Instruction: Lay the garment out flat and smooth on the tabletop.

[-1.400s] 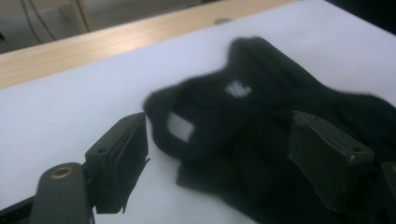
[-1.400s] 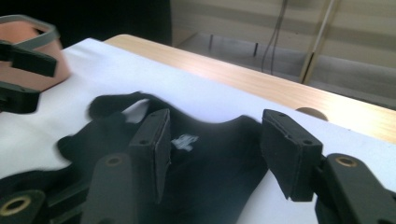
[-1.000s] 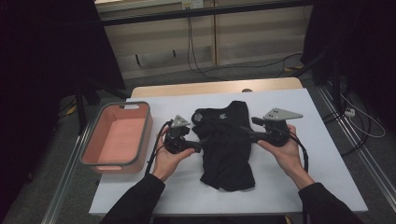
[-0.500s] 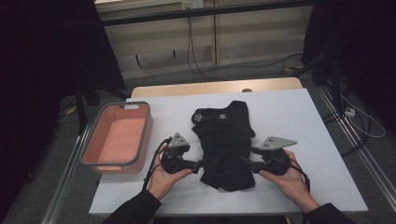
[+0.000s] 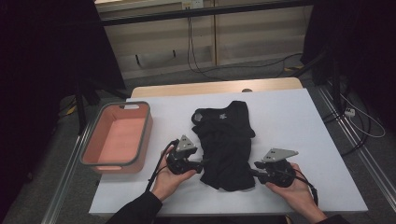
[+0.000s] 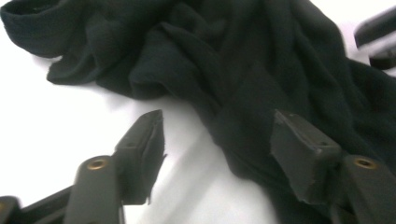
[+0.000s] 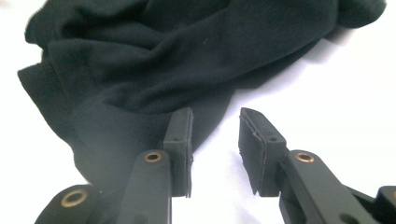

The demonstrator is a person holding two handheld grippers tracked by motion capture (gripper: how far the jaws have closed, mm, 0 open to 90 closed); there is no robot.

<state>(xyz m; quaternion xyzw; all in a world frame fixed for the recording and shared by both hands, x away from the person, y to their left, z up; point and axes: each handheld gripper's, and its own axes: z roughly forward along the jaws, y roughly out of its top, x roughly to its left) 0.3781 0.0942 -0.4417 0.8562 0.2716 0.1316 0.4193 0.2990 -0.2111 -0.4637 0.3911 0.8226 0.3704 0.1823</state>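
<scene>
Black garment (image 5: pixel 225 142) lies crumpled on the white tabletop (image 5: pixel 303 126), just right of the pink bin (image 5: pixel 116 136), collar end away from us, hem end nearest.

We hold the left tongs (image 5: pixel 201 165) at the hem's left corner and the right tongs (image 5: pixel 252 172) at its right corner, one on each side, likely so both corners can be taken together and the cloth lifted or spread evenly.

Left tongs (image 6: pixel 217 140): jaws apart and just been closing; cloth edge lies between them, one pad over fabric, the other over bare tabletop, not yet pinched.

Right tongs (image 7: pixel 215 140): jaws narrower, also just been closing; the garment (image 7: pixel 177 60) edge sits by the left pad, the gap shows white tabletop. Nothing gripped.
</scene>
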